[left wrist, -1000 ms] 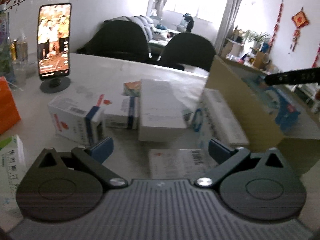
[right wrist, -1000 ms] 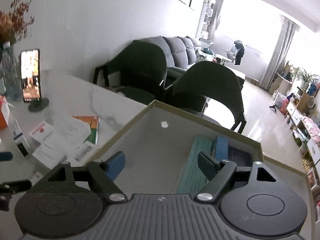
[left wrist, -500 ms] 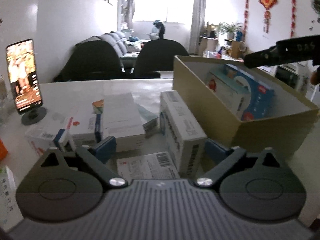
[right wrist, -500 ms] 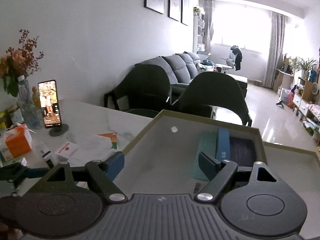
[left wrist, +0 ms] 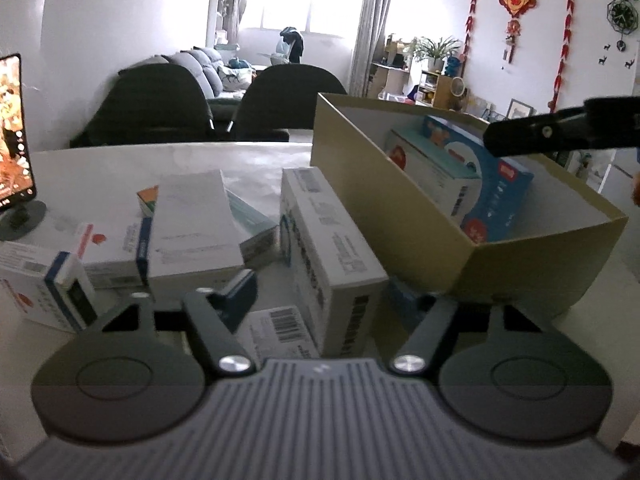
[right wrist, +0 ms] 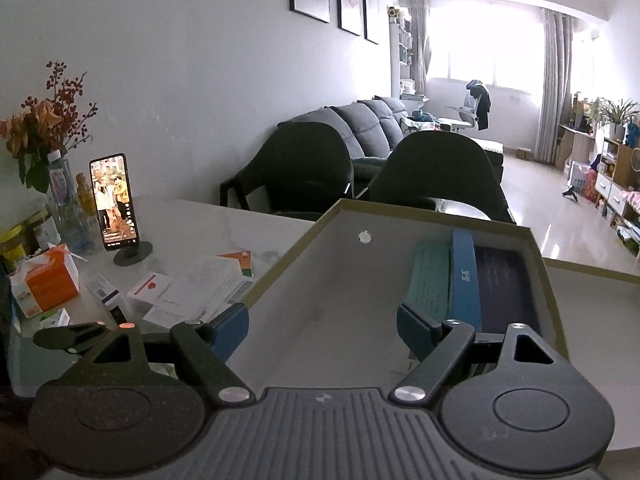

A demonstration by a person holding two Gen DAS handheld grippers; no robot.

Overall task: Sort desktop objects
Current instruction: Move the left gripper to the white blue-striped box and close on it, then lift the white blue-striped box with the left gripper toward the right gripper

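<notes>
A tan cardboard box (left wrist: pixel 404 216) stands on the white table, right of a pile of white medicine boxes (left wrist: pixel 192 220). Two blue and white boxes (left wrist: pixel 476 176) stand inside it; they also show in the right wrist view (right wrist: pixel 464 276). My left gripper (left wrist: pixel 320 300) is open, its fingers on either side of the near end of a long white box (left wrist: pixel 328 248) that lies beside the cardboard box. My right gripper (right wrist: pixel 322 326) is open and empty above the cardboard box (right wrist: pixel 332 280).
A phone on a stand (right wrist: pixel 114 204) plays video at the table's left. An orange tissue box (right wrist: pixel 44 280), bottles and a flower vase (right wrist: pixel 60 196) stand near it. Two dark chairs (right wrist: pixel 436 172) stand behind the table. The other gripper shows at the right in the left wrist view (left wrist: pixel 560 132).
My left gripper has swung right and moved in on the long white box. My right gripper has risen and pulled back over the cardboard box.
</notes>
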